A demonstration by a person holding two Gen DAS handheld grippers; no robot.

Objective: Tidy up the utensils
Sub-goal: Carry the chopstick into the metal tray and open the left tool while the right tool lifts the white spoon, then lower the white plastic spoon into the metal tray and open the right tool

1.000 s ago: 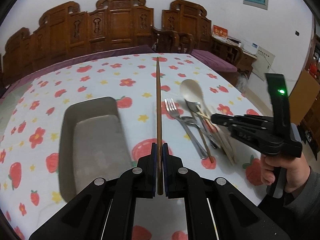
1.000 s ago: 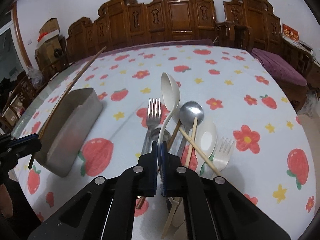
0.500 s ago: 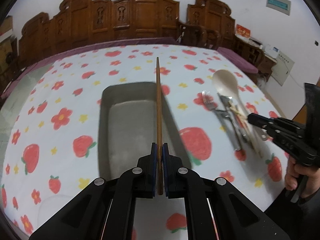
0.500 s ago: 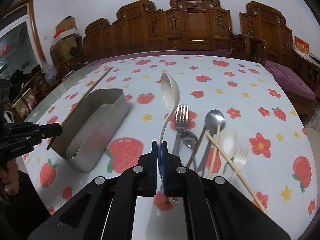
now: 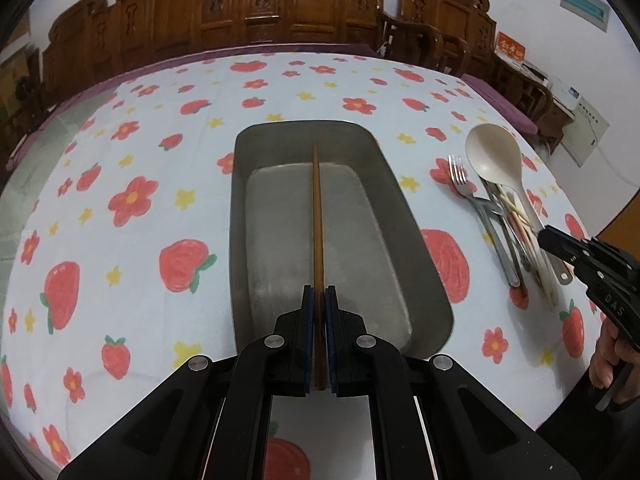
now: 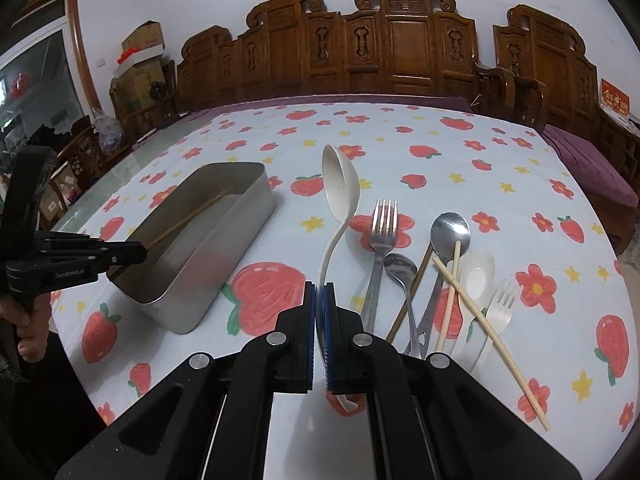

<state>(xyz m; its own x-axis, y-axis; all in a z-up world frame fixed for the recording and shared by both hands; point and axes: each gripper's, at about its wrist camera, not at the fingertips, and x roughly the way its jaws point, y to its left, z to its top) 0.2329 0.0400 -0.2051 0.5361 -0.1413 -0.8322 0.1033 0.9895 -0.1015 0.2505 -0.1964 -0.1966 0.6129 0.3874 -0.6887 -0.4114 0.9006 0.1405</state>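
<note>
Two grips at once: left gripper [image 5: 319, 300] with fingers [image 5: 307, 320] clamped on the near end of a brown chopstick [image 5: 317, 216], right gripper [image 6: 319, 296] with fingers [image 6: 330, 320] clamped on the lower handle of a white ladle spoon [image 6: 340, 188]. Chopstick reaching forward over the metal tray [image 5: 404, 216], tip low inside it near the far wall; contact with the tray floor impossible to tell. Ladle spoon lifted clear of the bench [image 6: 440, 148], bowl up, just beside the tray's right side. Remaining pile to the right: a steel fork [image 6: 380, 248], two steel spoons, pale chopsticks [image 6: 480, 320], a white spoon and a white fork, overlapping one another. Chopstick judged light, stiff and thin, so likely to pivot or slip when pinched at one end; better lowered flat before release. Ladle spoon probably light plastic, smooth and curved, top-heavy above the pinch and prone to swing; a hold nearer the bowl likely steadier. Steel pieces heavier and slick, best taken mid-handle.
</note>
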